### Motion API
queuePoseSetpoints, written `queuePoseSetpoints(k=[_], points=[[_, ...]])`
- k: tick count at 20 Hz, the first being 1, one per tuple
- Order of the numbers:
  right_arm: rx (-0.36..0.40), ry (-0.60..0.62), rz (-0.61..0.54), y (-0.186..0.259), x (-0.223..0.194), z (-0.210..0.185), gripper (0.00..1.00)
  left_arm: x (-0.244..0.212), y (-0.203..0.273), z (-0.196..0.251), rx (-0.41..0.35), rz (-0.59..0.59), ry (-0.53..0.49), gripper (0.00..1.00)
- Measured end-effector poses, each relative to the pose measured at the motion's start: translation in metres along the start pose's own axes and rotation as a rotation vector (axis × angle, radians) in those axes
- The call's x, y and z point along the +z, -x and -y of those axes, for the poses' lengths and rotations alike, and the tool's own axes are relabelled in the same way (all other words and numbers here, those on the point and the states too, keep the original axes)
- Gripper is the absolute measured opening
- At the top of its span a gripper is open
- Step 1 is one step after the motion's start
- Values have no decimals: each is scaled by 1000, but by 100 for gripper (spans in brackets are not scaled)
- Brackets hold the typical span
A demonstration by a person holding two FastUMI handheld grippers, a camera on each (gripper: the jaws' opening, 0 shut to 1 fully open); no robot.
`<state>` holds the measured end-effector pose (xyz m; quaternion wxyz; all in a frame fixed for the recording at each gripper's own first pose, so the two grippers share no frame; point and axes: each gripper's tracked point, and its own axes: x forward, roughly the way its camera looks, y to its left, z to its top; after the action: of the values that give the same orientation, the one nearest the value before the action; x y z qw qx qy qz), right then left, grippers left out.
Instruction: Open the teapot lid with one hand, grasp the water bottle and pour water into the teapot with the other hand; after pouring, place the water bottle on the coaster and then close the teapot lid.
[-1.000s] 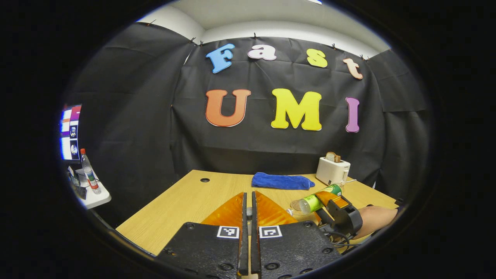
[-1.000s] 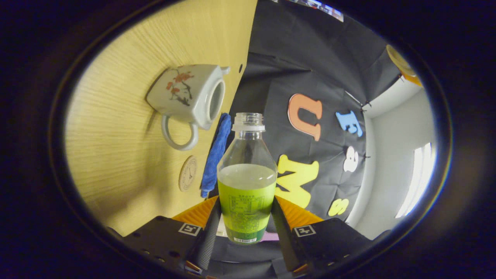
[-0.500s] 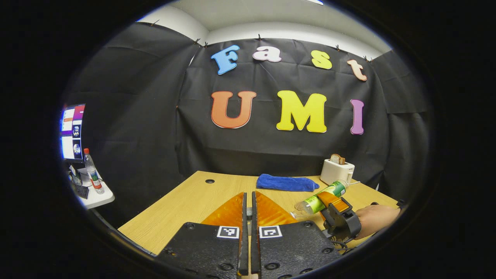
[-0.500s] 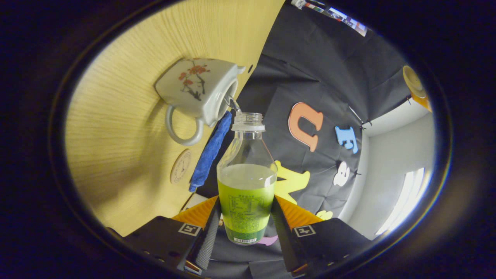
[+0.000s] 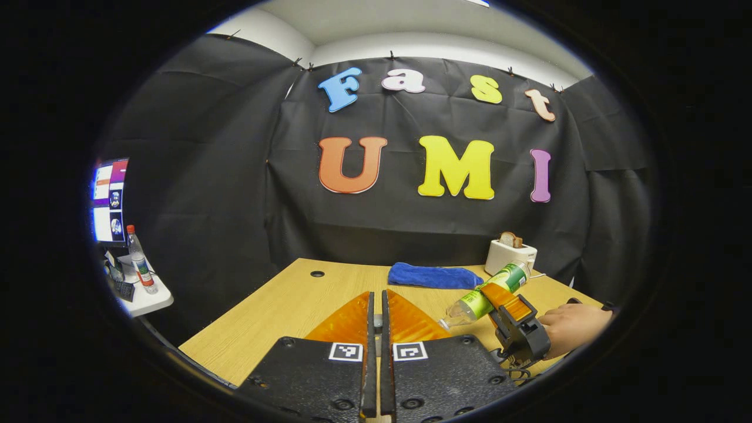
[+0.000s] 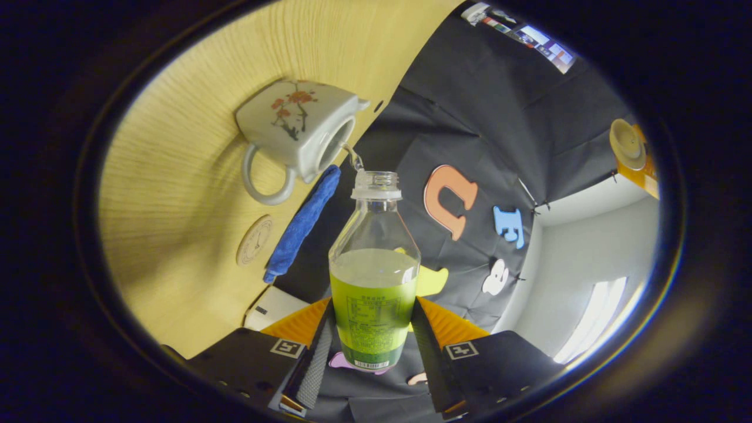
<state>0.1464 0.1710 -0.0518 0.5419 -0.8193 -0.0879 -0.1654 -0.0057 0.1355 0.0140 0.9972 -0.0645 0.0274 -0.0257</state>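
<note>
My right gripper is shut on the water bottle, a clear uncapped bottle with a green label. It is tipped, its mouth just above the open top of the white flowered teapot. A thin stream of water runs from the mouth into the pot. The round coaster lies on the table beside the teapot's handle. My left gripper is shut, with a small grey knob between its fingers. In the right gripper view it holds the teapot lid up and away. The tilted bottle also shows in the left gripper view.
A blue cloth and a white toaster sit at the back of the wooden table. A hand holds the right gripper at the table's right edge. A small side table with a bottle stands at left.
The right gripper has tipped the bottle further toward the teapot, and water now streams from its mouth into the pot. The left gripper has hardly moved.
</note>
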Motion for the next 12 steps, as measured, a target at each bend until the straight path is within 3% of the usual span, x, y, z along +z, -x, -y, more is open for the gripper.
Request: queuePoseSetpoints(k=[5, 7, 12], points=[[-27, 39, 11, 0, 2, 6, 69, -2, -1, 1, -1, -10, -4, 5], [-40, 48, 18, -1, 0, 10, 73, -1, -1, 1, -2, -10, -4, 5], [-79, 94, 37, 1, 3, 18, 73, -4, -2, 1, -2, -18, -11, 5]])
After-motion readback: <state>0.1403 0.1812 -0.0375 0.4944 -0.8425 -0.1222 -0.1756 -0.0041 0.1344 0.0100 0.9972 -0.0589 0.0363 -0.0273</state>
